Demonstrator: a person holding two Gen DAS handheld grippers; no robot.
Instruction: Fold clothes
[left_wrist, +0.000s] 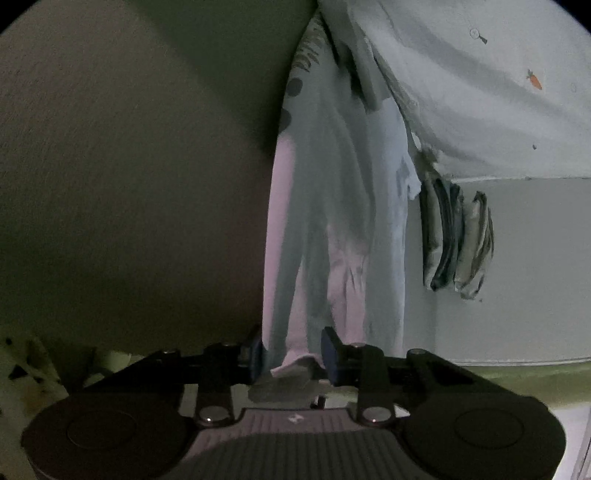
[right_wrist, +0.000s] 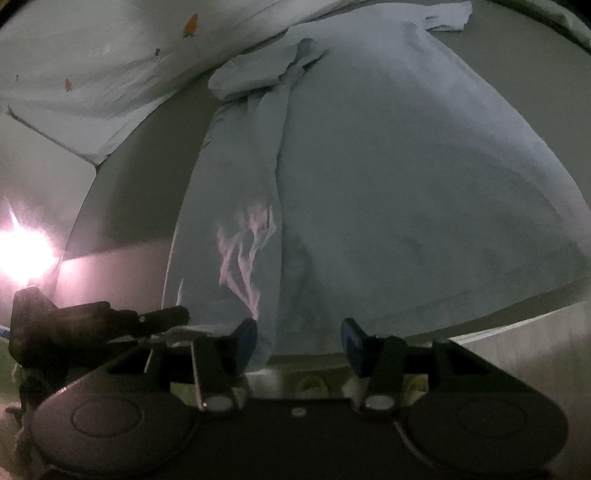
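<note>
- Left gripper (left_wrist: 293, 354): jaws closed on the hem of the garment (left_wrist: 332, 221); cloth runs between the two blue pads (left_wrist: 330, 350) and a short flap hangs out behind them.
- Right gripper (right_wrist: 299, 341): jaws apart, gap wider than the cloth edge between them; the left pad (right_wrist: 245, 339) touches a hanging fold, the right pad stands clear of the cloth.
- Garment, left wrist view: pale, stretched in long vertical folds away from the gripper, with dark print near its far end.
- Garment (right_wrist: 388, 184), right wrist view: spread wide over a grey surface (right_wrist: 140, 166); one sleeve (right_wrist: 448, 16) lies at the far end; a lengthwise fold runs down toward the gripper.
- Sheet (left_wrist: 480, 92): white with small carrot print, lies beyond the garment; also seen from the right wrist (right_wrist: 92, 74), upper left.
- Folded stack (left_wrist: 458, 240): dark striped cloth, lies beside the garment, just below the sheet edge.
- Lamp (right_wrist: 22, 251): bright glare at the left edge.
- Both views are dim; fine cloth detail cannot be told.
</note>
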